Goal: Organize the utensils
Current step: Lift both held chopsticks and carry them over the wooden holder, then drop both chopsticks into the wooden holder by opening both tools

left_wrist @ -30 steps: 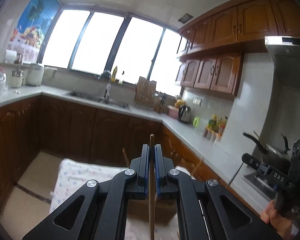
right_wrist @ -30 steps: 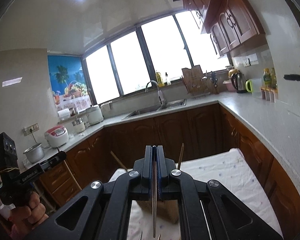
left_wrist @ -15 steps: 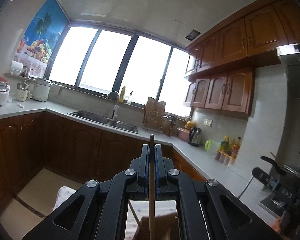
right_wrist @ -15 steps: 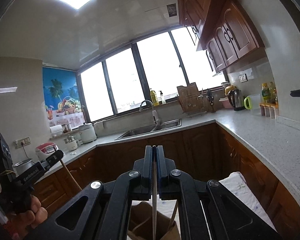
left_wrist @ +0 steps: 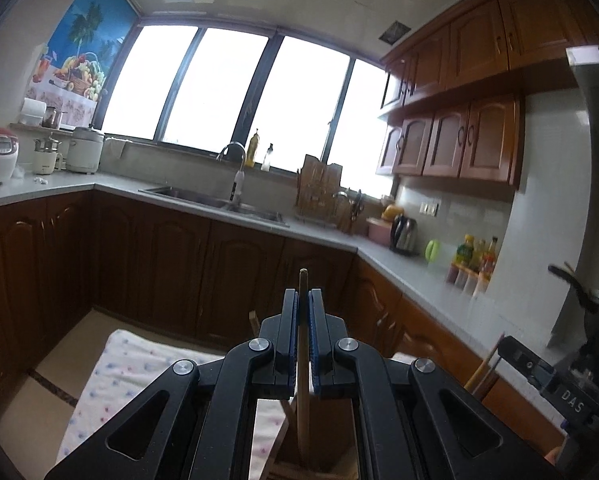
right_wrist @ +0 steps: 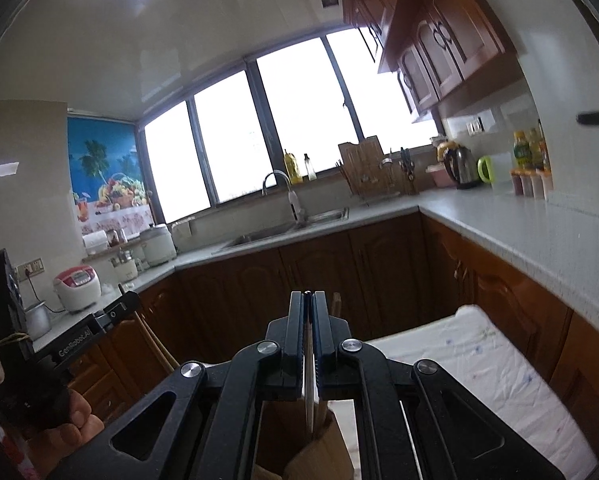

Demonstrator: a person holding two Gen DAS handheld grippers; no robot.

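A: What is your left gripper [left_wrist: 304, 300] clamped on?

B: You have a round wooden stick [left_wrist: 302, 364], smooth and pale brown, pinched between the blue-lined pads. Its long axis runs straight along the fingers; its blunt tip pokes just past them, towards the dark wood cabinets [left_wrist: 179, 268], and its lower end drops into the wooden holder [left_wrist: 331, 440] beneath.

A: And your right gripper [right_wrist: 308, 304]?

B: You are closed on a thin, flat, pale utensil handle [right_wrist: 309, 384], seen edge-on. It lies lengthwise between the black fingers, and its lower end goes down into the brown, box-shaped wooden holder [right_wrist: 319, 448]. What kind of utensil it is, you cannot tell.

A: Where does the holder stand?

B: On the white cloth [right_wrist: 487, 376] with small printed flowers, soft and a little rumpled. Your other handset [right_wrist: 15, 332] shows at the left of the right camera, gripped in your hand [right_wrist: 65, 436].
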